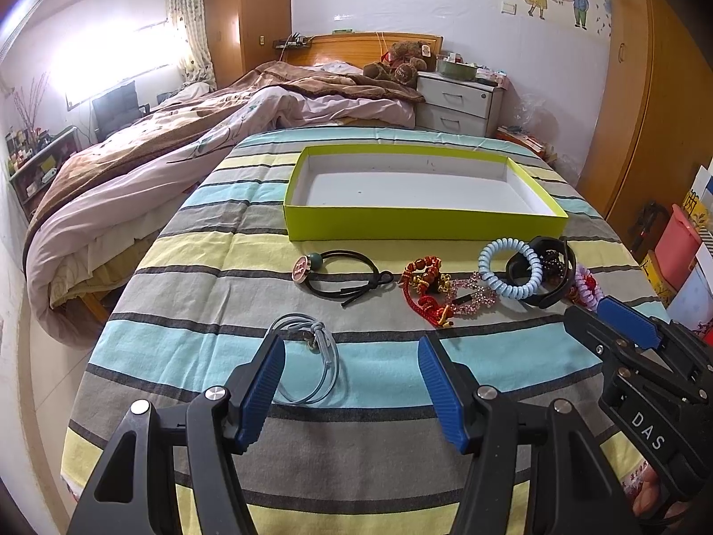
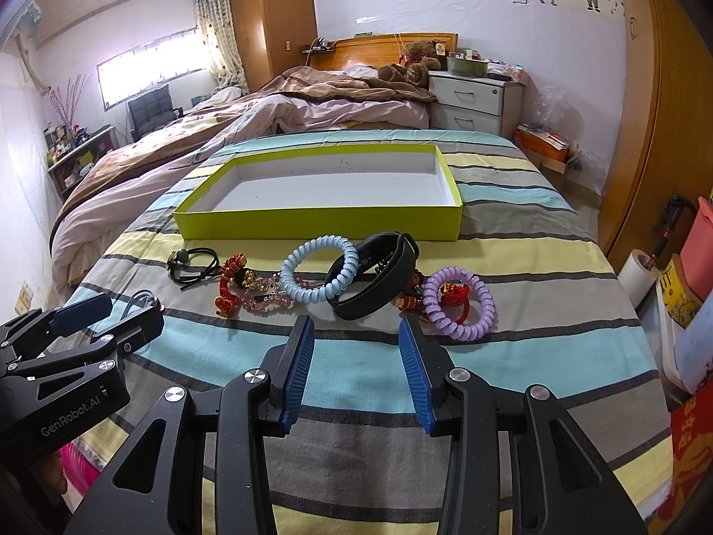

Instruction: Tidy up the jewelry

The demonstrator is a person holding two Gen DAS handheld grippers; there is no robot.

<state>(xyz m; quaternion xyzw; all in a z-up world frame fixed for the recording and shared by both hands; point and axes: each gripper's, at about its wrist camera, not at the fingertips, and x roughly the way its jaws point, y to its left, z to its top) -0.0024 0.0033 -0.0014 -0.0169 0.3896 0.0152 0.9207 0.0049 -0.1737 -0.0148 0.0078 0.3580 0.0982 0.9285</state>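
Note:
A lime-green open box (image 1: 423, 220) with a white inside stands on the striped table; it also shows in the right wrist view (image 2: 321, 223). In front of it lie a black hair tie with a pink charm (image 1: 345, 274), a red and gold bracelet (image 1: 423, 287), a pink bead piece (image 1: 474, 296), a light blue coil band (image 2: 318, 274), a black wristband (image 2: 379, 276) and a purple coil band (image 2: 459, 303). A grey hair tie (image 1: 312, 356) lies just ahead of my open left gripper (image 1: 352, 347). My right gripper (image 2: 356, 327) is open and empty, just short of the wristband.
The striped cloth (image 1: 365, 450) covers the table. A bed (image 1: 223, 111) with rumpled covers lies behind and to the left. A white nightstand (image 1: 459, 102) stands at the back. Wooden wardrobes (image 2: 668, 111) and stacked boxes (image 2: 686, 294) line the right side.

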